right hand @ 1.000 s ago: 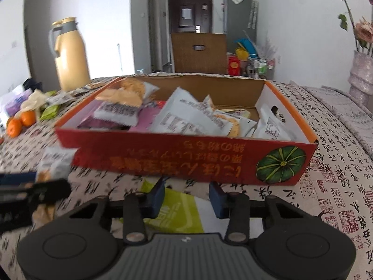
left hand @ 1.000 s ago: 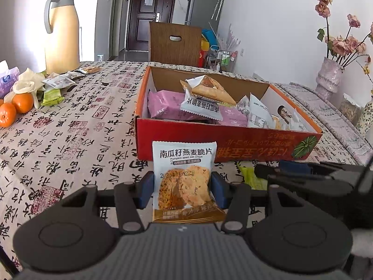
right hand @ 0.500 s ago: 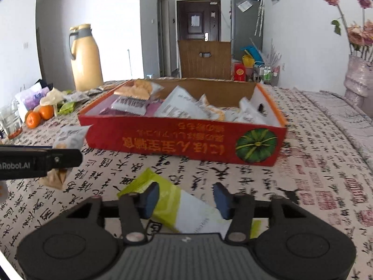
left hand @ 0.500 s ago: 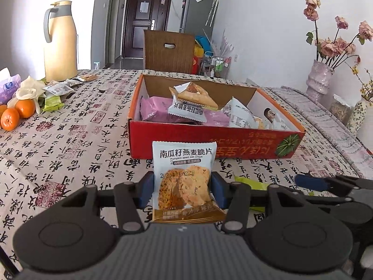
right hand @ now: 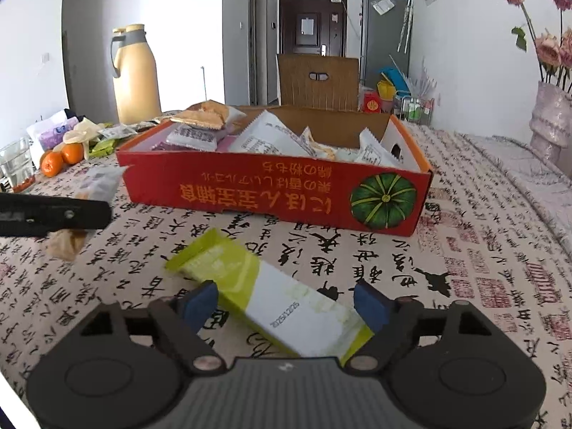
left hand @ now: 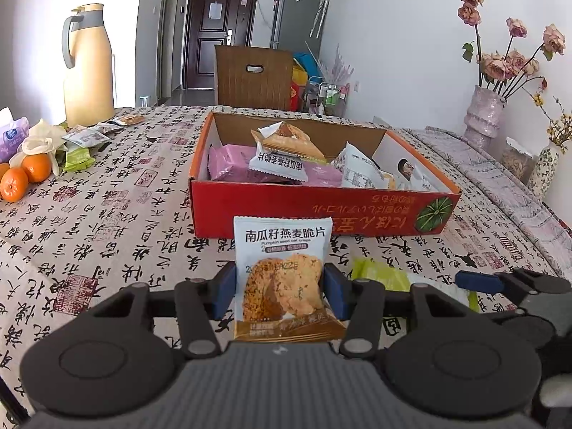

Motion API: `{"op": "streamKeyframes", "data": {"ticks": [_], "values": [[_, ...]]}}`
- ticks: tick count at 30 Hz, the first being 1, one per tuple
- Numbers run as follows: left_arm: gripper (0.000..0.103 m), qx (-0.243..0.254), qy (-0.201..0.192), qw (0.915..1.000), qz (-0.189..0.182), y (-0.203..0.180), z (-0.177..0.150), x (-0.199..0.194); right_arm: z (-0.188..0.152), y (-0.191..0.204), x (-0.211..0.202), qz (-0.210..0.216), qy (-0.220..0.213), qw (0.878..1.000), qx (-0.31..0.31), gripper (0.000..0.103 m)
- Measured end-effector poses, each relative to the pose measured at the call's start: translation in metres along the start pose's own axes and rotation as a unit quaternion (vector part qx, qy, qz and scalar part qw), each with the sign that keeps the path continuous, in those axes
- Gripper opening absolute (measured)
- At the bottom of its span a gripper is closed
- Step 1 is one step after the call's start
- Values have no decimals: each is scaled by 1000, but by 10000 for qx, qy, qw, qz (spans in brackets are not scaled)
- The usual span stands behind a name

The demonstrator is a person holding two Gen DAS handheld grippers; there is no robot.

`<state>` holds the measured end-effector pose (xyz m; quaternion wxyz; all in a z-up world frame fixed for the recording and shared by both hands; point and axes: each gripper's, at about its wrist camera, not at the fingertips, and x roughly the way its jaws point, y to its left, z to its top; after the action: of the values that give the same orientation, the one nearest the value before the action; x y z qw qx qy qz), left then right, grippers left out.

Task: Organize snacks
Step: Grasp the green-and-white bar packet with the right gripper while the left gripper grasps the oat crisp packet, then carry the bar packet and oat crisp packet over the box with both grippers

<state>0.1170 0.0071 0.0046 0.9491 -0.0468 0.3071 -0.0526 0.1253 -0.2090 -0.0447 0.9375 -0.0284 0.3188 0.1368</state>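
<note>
My left gripper [left hand: 280, 295] is shut on a white pumpkin-seed crisp packet [left hand: 282, 279], held upright in front of the red cardboard box [left hand: 321, 211], which holds several snack packets. My right gripper [right hand: 286, 304] hangs over a green and white snack packet [right hand: 271, 296] lying flat on the tablecloth. Its jaws are opening, wide on both sides of the packet, and the blue pads do not press on it. The red box [right hand: 271, 193] stands just beyond. At the left edge of the right wrist view, the left gripper's finger [right hand: 53, 214] shows with its crisp packet [right hand: 71, 239].
A beige thermos jug [left hand: 89, 68], oranges [left hand: 25, 175] and loose snack packets [left hand: 85, 139] sit at the far left. A vase of flowers [left hand: 488, 114] stands at the right. A wooden chair [left hand: 254, 75] is behind the table. A glass [right hand: 16, 168] stands at the left.
My right gripper has drawn back from the box and its jaws have spread apart over the green packet. The left gripper has pulled back slightly, still gripping the crisp packet.
</note>
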Motion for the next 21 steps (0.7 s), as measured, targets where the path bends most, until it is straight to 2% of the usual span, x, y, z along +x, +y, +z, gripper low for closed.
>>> {"op": "streamKeyframes", "data": {"ticks": [2, 5, 6, 7, 21], "values": [[53, -2, 14, 10000, 4, 1, 0, 1, -1, -2, 8, -13, 100, 9999, -2, 76], [53, -15, 43, 10000, 13, 2, 0, 4, -4, -6, 12, -34, 137, 9999, 61, 59], [53, -17, 56, 10000, 14, 2, 0, 5, -3, -7, 11, -51, 122, 9999, 109, 47], [53, -16, 66, 10000, 9, 2, 0, 6, -3, -9, 10, -94, 113, 9998, 150, 39], [53, 62, 75, 9999, 29, -5, 2, 8, -6, -13, -6, -193, -198, 9991, 324, 36]]}}
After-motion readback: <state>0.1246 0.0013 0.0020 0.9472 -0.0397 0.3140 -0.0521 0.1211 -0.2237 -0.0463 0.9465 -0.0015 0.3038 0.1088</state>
